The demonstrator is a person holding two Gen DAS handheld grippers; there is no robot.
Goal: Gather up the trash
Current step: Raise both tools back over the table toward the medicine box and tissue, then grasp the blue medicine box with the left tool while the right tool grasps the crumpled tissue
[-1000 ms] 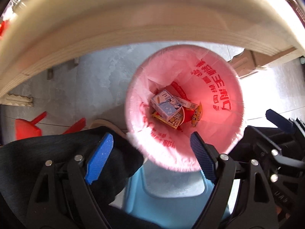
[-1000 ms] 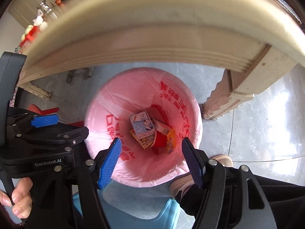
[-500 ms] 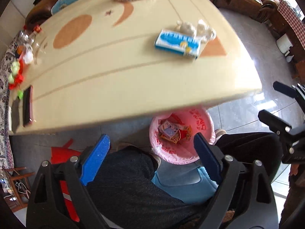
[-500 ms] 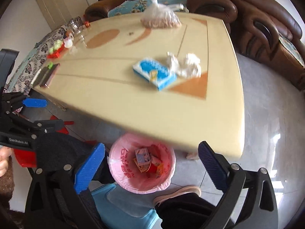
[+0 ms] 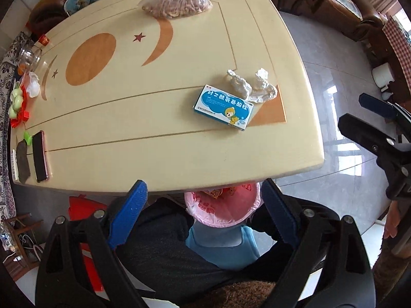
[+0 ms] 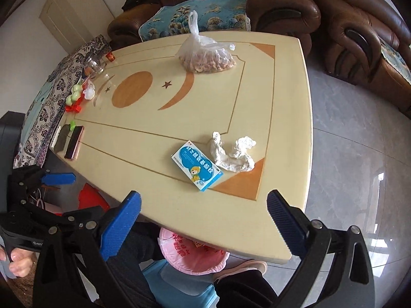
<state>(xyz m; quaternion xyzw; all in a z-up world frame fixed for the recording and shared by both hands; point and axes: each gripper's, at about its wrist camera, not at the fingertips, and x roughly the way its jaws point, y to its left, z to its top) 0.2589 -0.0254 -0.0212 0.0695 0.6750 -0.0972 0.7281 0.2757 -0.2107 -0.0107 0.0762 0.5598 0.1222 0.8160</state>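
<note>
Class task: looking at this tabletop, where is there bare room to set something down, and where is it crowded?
Free: the near strip of the table between the phone and the blue box, and the middle around the orange oval. Crowded: the far-left edge with the jar, and the right corner where crumpled tissues touch the box.

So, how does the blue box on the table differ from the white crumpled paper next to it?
The blue box is a flat, printed rectangle with sharp edges; the white crumpled paper is plain and shapeless. The box lies flat and looks intact, while the paper is twisted into lumps. The box sits on the side nearer the table's middle, the paper nearer its edge. Both rest on the tabletop, side by side by the orange corner inlay, untouched by either gripper.
</note>
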